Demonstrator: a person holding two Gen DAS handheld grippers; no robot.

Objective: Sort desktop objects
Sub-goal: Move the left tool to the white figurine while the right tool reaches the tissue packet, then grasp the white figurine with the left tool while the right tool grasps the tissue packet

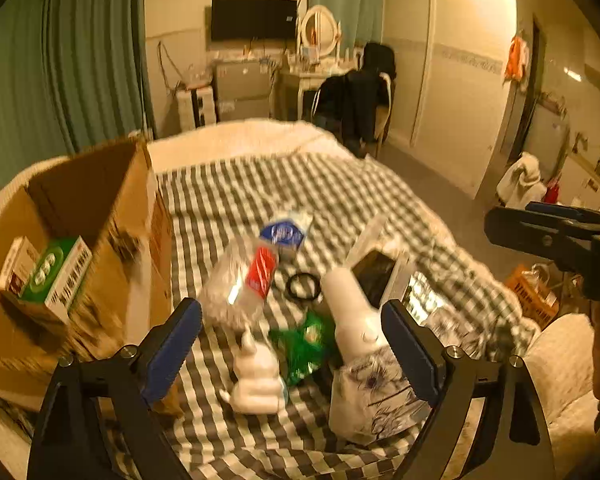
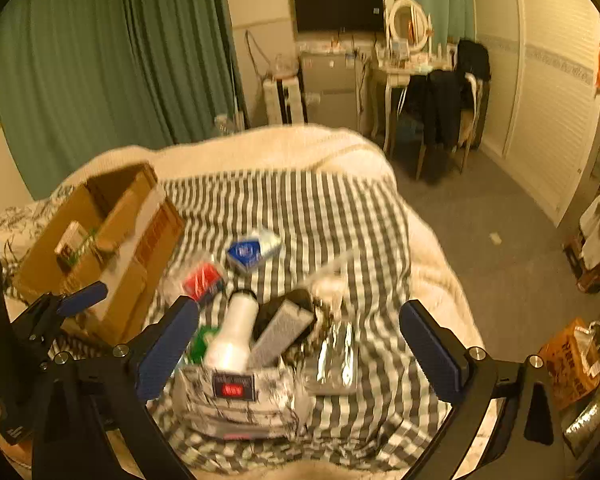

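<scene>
Both frames motion-blurred. My left gripper jaws wide, nothing between the pads; right gripper jaws wide too, empty. Clutter sits centre-low on the checked blanket: white bottle, green packet half hidden behind it, red-labelled clear bag, patterned pouch cut off by my fingers. Cardboard box at left holds a green-white carton; labels unreadable.
</scene>
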